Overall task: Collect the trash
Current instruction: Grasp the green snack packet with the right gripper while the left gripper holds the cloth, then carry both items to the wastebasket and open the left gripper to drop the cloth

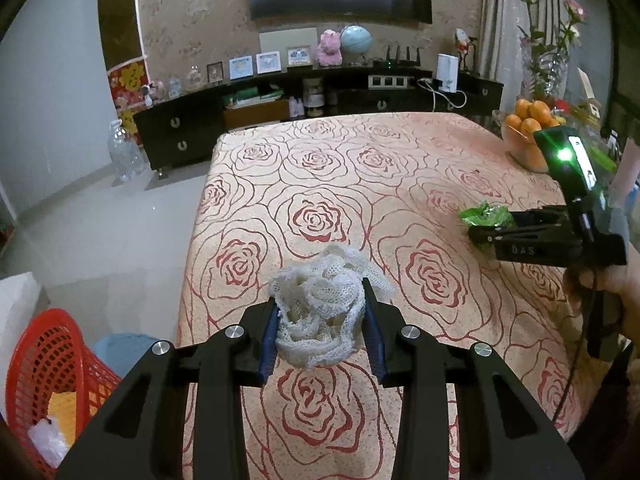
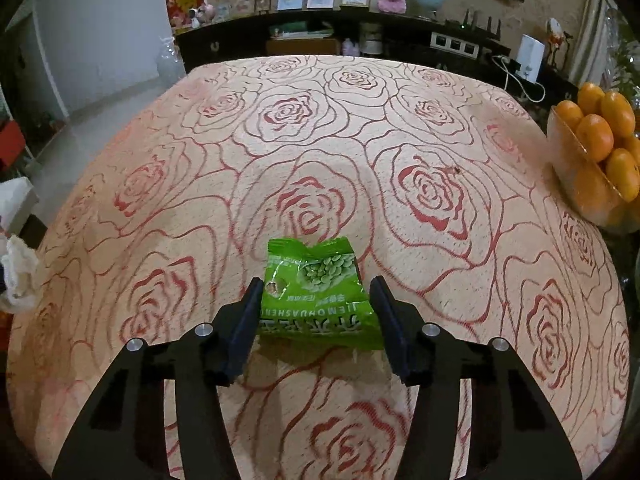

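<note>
The left gripper [image 1: 320, 322] is clamped on a crumpled white net [image 1: 326, 308], both fingers pressing its sides, held above the near edge of the table [image 1: 360, 168] with the rose-patterned cloth. The right gripper [image 2: 316, 320] has its fingers spread to either side of a green snack packet [image 2: 316, 292], which lies on the table; whether the fingers touch the packet cannot be told. Off the table's left edge, down on the floor, stands a red basket [image 1: 44, 364]. At the table's far right corner sits a bowl of oranges [image 2: 596, 152].
</note>
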Motion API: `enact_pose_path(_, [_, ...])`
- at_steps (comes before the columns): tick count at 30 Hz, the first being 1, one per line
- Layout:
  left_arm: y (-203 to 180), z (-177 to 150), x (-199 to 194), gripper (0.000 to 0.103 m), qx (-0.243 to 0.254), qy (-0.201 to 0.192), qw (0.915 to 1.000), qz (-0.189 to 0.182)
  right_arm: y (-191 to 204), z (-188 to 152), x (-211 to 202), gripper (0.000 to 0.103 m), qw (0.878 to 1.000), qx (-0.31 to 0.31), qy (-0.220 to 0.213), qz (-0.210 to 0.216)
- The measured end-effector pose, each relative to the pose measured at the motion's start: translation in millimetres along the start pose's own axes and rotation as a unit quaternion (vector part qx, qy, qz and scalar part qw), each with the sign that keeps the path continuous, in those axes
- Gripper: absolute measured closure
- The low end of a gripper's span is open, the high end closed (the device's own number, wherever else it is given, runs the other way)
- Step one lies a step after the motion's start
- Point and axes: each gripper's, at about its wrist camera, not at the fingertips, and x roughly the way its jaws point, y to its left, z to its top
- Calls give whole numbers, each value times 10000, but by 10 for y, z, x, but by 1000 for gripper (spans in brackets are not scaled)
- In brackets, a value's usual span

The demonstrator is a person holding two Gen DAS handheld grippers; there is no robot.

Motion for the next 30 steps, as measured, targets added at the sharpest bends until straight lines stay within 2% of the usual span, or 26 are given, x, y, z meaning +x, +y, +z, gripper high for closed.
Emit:
enact_pose_path(7, [58,-69,-98,69,-45,-65,9999,74,290,-179,-310,50,9992,-250,-296,105])
enact_pose_path(15, [160,-168,-262,69,-263,-130,9995,68,569,-470,-520,50,9985,-84,-453,295])
enact_pose_path(23, [299,-324,-463,69,-574,-186,9981,78,763,-678,-683,50,9978,-88,-587,305])
enact_pose_path(30, [539,-468,-659,69,-885,-262,9953,275,919,-771,-814,50,9966,-92,-684,442])
